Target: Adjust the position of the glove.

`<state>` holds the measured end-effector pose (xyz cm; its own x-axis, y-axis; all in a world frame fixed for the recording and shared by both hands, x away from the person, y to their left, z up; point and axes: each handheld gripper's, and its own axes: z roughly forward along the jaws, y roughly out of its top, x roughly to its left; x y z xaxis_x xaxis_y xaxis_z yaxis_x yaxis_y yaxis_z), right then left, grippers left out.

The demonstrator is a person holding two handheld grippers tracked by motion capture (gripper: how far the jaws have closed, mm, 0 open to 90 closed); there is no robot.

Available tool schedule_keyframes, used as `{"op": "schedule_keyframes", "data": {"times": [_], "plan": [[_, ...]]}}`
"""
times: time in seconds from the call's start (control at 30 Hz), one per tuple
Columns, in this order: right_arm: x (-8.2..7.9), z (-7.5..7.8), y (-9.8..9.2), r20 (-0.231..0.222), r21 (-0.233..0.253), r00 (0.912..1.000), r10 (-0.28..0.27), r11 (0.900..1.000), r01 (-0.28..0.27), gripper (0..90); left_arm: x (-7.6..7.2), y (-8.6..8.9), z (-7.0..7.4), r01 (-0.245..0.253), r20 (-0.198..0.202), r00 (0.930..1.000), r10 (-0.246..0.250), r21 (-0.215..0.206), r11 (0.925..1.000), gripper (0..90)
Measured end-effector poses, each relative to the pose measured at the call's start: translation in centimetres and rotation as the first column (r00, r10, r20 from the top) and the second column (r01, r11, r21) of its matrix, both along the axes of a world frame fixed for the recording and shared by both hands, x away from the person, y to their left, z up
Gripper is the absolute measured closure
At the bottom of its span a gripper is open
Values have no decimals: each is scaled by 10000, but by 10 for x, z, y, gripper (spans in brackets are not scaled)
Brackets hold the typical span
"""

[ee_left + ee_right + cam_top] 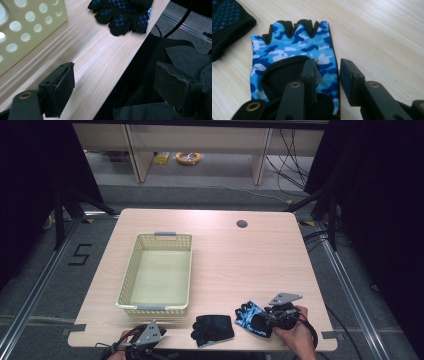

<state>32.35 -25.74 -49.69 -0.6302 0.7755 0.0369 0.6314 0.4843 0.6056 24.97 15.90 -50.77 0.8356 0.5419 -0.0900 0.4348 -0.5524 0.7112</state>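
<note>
The right gripper (328,75) hovered part-open over the blue glove's (294,50) edge, about to pinch, while the left gripper (120,87) waited wide; the basket (131,270) probably came next.

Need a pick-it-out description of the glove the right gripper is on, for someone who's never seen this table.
Start at the wooden table and its cream perforated basket on the left. Two fingerless gloves lie along the near edge, right of the basket. The target is the blue camo glove, farther right, under the right gripper, whose jaws straddle its right edge; its neighbour, the black glove, is dark with small blue dots.
</note>
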Motion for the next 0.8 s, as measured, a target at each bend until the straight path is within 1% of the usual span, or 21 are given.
{"op": "schedule_keyframes", "data": {"times": [0.07, 0.1, 0.13, 0.2, 0.23, 0.27, 0.3, 0.33, 0.37, 0.4, 0.43, 0.47, 0.5, 0.53, 0.57, 0.6, 0.63, 0.67, 0.7, 0.8], "plan": [[-1, 0, 0, -8, 3, 9999, 129, 9999, -129, 727, 0, 0, 0, -2, -18, 10000, 2, -6, 10000, 168], [1, 1, -2, 72, -142, 9990, 439, 9989, -438, 744, 0, 0, 0, -18, 0, 10000, 18, -24, 10000, 168], [1, 0, -2, 103, -100, 9986, 511, 9986, -510, 769, 1, 0, 0, -23, -13, 10000, 23, -50, 10000, 169], [3, -1, -3, 317, -125, 9969, 718, 9974, -714, 830, 1, 0, 1, -33, -70, 10000, 32, -55, 10000, 168], [3, -2, -2, 494, -120, 9961, 727, 9973, -722, 857, 0, -1, 0, -231, -227, 9995, 228, -152, 9996, 168], [2, 1, -2, 154, -211, 9977, 656, 9976, -653, 869, 1, -2, -1, -303, -186, 9994, 299, -213, 9993, 169], [1, 1, -1, 111, -156, 9986, 520, 9985, -518, 877, 2, -1, 0, -147, -155, 9998, 146, -50, 9999, 169], [1, 2, -1, 117, -211, 9983, 571, 9982, -569, 881, 3, -1, 1, 42, -21, 10000, -42, 63, 10000, 169], [2, 0, -1, 379, -205, 9972, 641, 9978, -634, 883, 3, -2, 0, -54, -42, 10000, 53, -94, 9999, 169], [3, 0, -2, 513, -318, 9953, 818, 9963, -803, 884, 2, -3, 0, -199, -252, 9995, 195, -168, 9997, 169], [3, 0, -3, 527, -302, 9943, 926, 9954, -911, 885, 2, -3, 0, -227, -235, 9995, 223, -170, 9996, 169], [2, 0, -2, 655, -227, 9942, 856, 9962, -843, 886, 3, -3, 0, -214, -209, 9996, 211, -126, 9997, 169], [1, 1, -3, 680, -214, 9943, 821, 9965, -808, 886, 3, -4, -1, -365, -272, 9990, 357, -301, 9989, 169], [-1, 2, -3, 654, -41, 9955, 686, 9976, -685, 887, 4, -5, -1, -356, -238, 9991, 351, -210, 9991, 169], [-2, 5, -3, 658, -27, 9949, 762, 9971, -762, 887, 5, -4, -1, -213, -187, 9996, 211, -118, 9997, 170], [-3, 7, -4, 534, -75, 9950, 846, 9964, -843, 887, 5, -4, -1, -261, -268, 9993, 257, -148, 9995, 170], [-4, 8, -4, 659, -48, 9941, 856, 9963, -855, 887, 6, -4, -1, -274, -282, 9992, 270, -140, 9995, 170], [-4, 8, -4, 693, 21, 9939, 860, 9963, -864, 887, 7, -4, -1, -319, -265, 9991, 316, -111, 9994, 172], [-5, 9, -4, 731, 51, 9935, 867, 9962, -873, 886, 6, -5, -2, -430, -295, 9987, 422, -265, 9987, 171], [-7, 11, -4, 824, 142, 9923, 926, 9955, -941, 887, 6, -5, -2, -384, -318, 9988, 376, -271, 9989, 172]]}}
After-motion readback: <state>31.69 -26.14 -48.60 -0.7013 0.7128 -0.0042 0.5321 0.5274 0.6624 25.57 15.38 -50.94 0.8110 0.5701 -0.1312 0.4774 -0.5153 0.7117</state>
